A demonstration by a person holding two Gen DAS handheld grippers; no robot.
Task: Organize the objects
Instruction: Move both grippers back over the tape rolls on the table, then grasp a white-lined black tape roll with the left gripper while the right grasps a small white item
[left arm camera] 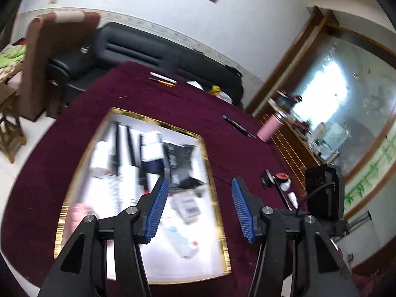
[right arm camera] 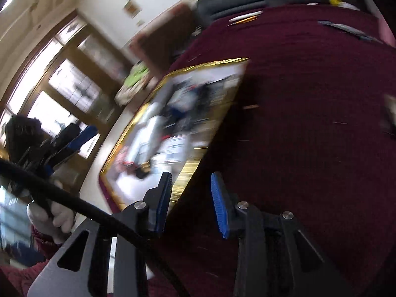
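Hovering over a gold-rimmed tray (left arm camera: 214, 173) on a round table w/ dark red cloth (left arm camera: 153, 94), the left gripper (left arm camera: 200, 190) has its blue-padded jaws apart, nothing between them. Tray holds a blurred mix of objs: white and black boxes, dark tube-like items, a white bottle w/ red mark (left arm camera: 182, 243) near the front edge; details too smeared to read.

Right gripper (right arm camera: 191, 184), seen from its own cam, sits just beside the tray's near corner, over the cloth; jaws also apart, empty, w/ the left pad overlapping the gold rim in view. Whether it touches the rim can't be told. A black cable (right arm camera: 81, 212) crosses in front of it, and a white-gloved hand (right arm camera: 53, 216) grips the left gripper's handle at far left.

Elsewhere on the cloth, well apart from the tray: a white pen and yellow pencil (left arm camera: 163, 79) at the far side, a dark pen (left arm camera: 237, 126), a pink cup (left arm camera: 268, 128) at the table edge, and a small cluster w/ a red-topped jar (left arm camera: 282, 178) to the right. Black sofa (left arm camera: 138, 47) behind the table.
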